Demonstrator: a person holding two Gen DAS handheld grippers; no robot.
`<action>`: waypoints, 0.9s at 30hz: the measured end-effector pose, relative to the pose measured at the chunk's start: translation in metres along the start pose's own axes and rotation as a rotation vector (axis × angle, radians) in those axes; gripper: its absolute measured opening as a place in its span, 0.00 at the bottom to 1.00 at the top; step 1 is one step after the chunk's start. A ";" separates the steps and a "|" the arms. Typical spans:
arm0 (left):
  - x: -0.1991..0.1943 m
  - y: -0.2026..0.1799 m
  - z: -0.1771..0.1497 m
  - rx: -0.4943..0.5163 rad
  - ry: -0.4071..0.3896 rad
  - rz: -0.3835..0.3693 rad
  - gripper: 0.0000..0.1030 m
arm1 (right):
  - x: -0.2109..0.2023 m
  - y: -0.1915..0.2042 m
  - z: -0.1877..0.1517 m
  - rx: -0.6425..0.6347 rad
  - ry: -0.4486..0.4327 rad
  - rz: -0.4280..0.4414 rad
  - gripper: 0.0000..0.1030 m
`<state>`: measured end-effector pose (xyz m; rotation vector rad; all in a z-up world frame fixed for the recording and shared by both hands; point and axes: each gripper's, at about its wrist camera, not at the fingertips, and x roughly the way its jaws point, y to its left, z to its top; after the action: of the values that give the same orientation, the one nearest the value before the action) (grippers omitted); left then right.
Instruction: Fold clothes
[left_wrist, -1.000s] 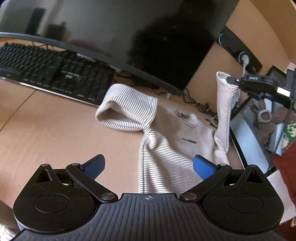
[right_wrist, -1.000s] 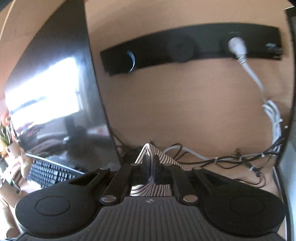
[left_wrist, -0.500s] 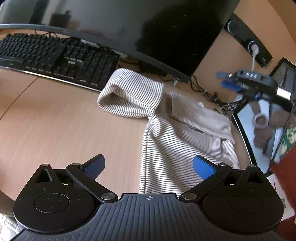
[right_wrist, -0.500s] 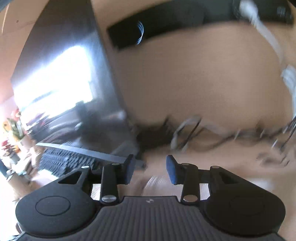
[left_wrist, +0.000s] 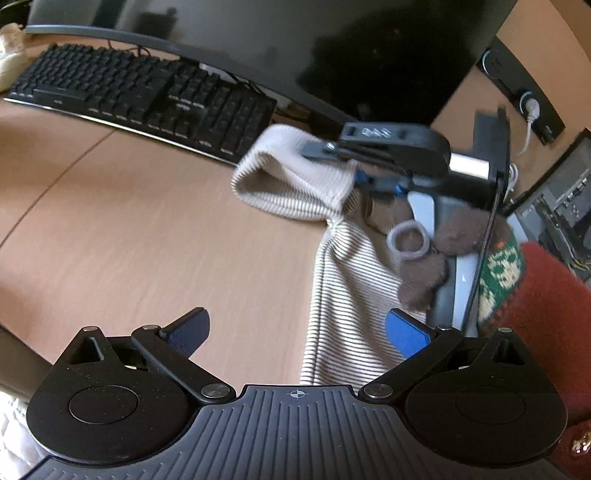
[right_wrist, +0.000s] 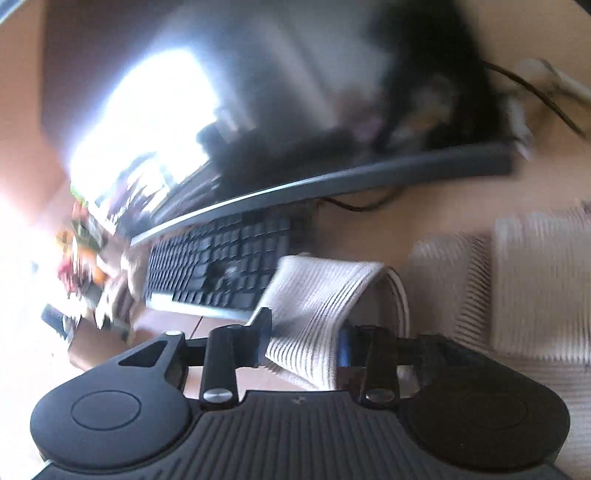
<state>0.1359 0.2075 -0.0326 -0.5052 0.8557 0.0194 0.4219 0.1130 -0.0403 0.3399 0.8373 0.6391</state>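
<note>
Landmark: keyboard (left_wrist: 147, 92).

1. Left gripper (left_wrist: 295, 332). Nearest item in its own view. Jaws spread wide, nothing between the 2 blue pads; it hangs over the desk (left_wrist: 129, 229), on the near side of the keyboard, beside the shirt's near hem.

2. Shirt (left_wrist: 343, 295). Striped, light-coloured, flat on the desk to the right of the keyboard's right end. Body runs toward the left gripper.

3. Sleeve (left_wrist: 291, 181). Lies doubled in a soft loop just in front of the keyboard's right end, touching or almost touching it; which one, blur hides.

4. Right gripper (right_wrist: 303, 339). At the sleeve, jaws parted with the loop of cloth standing between them; not clenched on it so far as the blurred right view shows.

Handling note, as judgement: step in hand looks like taking the sleeve to fold it across the body. Best bite is on the doubled edge, both layers together, clear of the keyboard. Close fully before lifting; ribbed knit will stretch and sag. Left gripper could pin the near hem so the body does not drag.
</note>
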 end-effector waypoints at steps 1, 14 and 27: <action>0.003 -0.002 0.002 0.010 0.003 -0.008 1.00 | -0.006 0.009 0.002 -0.057 -0.014 -0.025 0.04; 0.060 -0.059 0.012 0.170 0.096 -0.182 1.00 | -0.191 -0.078 0.039 -0.166 -0.263 -0.413 0.04; 0.101 -0.091 0.028 0.235 0.137 -0.187 1.00 | -0.210 -0.176 0.010 -0.030 -0.200 -0.605 0.04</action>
<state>0.2430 0.1208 -0.0523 -0.3663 0.9281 -0.2875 0.3933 -0.1576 -0.0030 0.1073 0.6890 0.0515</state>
